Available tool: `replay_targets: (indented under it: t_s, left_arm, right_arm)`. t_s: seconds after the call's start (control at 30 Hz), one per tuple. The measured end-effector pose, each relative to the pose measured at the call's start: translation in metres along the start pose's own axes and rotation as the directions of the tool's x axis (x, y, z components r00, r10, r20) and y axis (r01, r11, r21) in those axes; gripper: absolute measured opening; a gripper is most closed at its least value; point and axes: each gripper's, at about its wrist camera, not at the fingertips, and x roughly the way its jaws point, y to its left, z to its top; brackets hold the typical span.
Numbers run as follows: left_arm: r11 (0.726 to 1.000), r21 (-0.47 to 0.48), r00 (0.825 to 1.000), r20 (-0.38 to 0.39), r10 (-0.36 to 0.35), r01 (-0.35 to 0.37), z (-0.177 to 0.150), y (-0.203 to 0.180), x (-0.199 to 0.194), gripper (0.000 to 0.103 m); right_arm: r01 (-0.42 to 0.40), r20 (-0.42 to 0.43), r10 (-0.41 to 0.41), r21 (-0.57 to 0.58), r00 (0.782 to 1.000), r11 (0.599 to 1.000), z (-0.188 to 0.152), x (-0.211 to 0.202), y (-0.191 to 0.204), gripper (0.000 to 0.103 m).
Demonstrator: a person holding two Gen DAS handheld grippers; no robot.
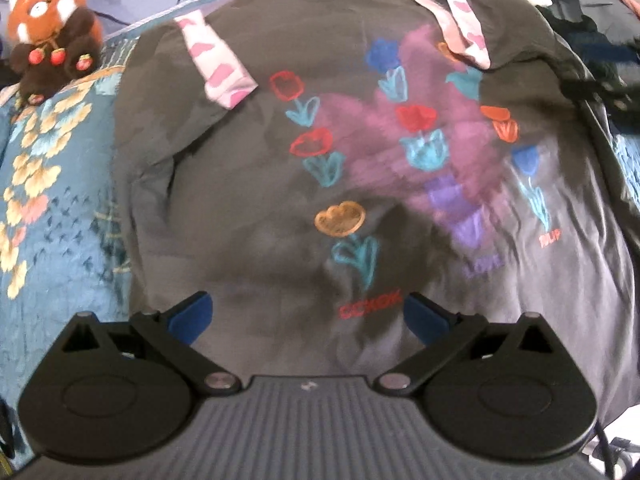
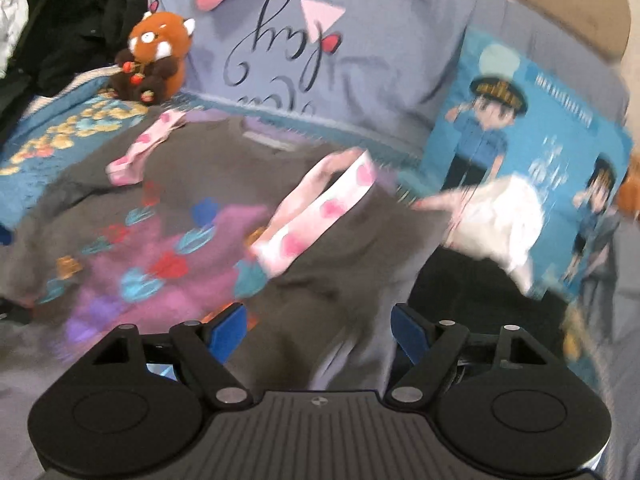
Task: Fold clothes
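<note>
Left tongs [image 1: 307, 314] sit nearest the left wrist camera, their blue-padded fingers [image 1: 191, 316] spread wide apart with nothing between them, hovering over the lower part of the grey sweatshirt [image 1: 248, 184] that lies spread flat on the bed, neckline at the far end; whether the pads touch the cloth cannot be told. Just beyond the tongs runs red lettering on the shirt, then a print of tulips in red, orange, blue and teal over a purple patch. Both pink-and-white patterned sleeve cuffs are turned inward onto the chest: the left cuff [image 1: 224, 68] lies on the far left of the body, the right cuff [image 1: 466, 24] near the far right shoulder. Right tongs [image 2: 320, 330] are likewise spread wide and grip nothing, poised above the right-hand edge of the same garment, where grey cloth falls in folds toward the camera; this view is blurred. Ahead of them the long patterned sleeve lies slantwise across the shirt's chest. Beside the shirt's right edge lie a black garment [image 2: 472, 280] and a white cloth [image 2: 504, 216]. Under everything spreads a blue floral bedspread [image 1: 52, 184]. At the head of the bed sit a red panda plush [image 2: 154, 60], a lavender pillow [image 2: 360, 32] with dark script, and a blue cushion [image 2: 532, 152] with uniformed cartoon figures
</note>
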Motion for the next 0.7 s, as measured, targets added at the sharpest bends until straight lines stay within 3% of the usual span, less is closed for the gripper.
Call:
replay_targets:
  t_s: [0.23,0.37,0.5,0.7]
  left_arm:
    - [0.998,-0.07,1.0,-0.016,-0.01,0.009,-0.055,0.012,-0.018,0.103]
    - [0.995,-0.104,0.998,-0.059,0.003,-0.009,-0.098,0.024,-0.03,0.103]
    - [0.993,-0.115,0.995,-0.096,-0.013,0.002,-0.138,0.03,-0.041,0.103]
    - [0.985,-0.172,0.991,-0.128,-0.045,0.023,-0.189,0.043,-0.047,0.103]
  right_arm:
    - [-0.079,-0.1,0.097,0.175,0.99,0.981,-0.064,-0.056,-0.001,0.079]
    - [-0.141,-0.21,0.193,0.239,0.959,0.961,-0.105,-0.092,-0.003,0.081]
    - [-0.163,-0.286,0.229,0.236,0.93,0.958,-0.135,-0.119,0.005,0.081]
    - [-0.201,-0.324,0.331,0.375,0.886,0.905,-0.168,-0.117,0.002,0.081]
